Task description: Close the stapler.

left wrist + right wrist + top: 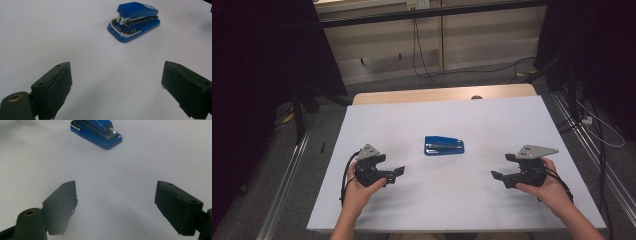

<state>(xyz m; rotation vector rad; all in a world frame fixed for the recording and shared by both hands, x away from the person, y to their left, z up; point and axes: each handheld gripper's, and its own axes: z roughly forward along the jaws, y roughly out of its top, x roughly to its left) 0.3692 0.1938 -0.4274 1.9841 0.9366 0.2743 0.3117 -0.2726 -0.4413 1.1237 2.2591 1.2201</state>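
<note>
Black jaws on the left gripper stand spread apart with nothing between them, and the right gripper is likewise released and empty. Both hover low over the white table, pointing inward toward each other. Between them, a little farther from the person, lies the blue stapler, resting flat on its base, its long axis running left to right. The left gripper looks slightly nearer, so it would likely reach first.
</note>
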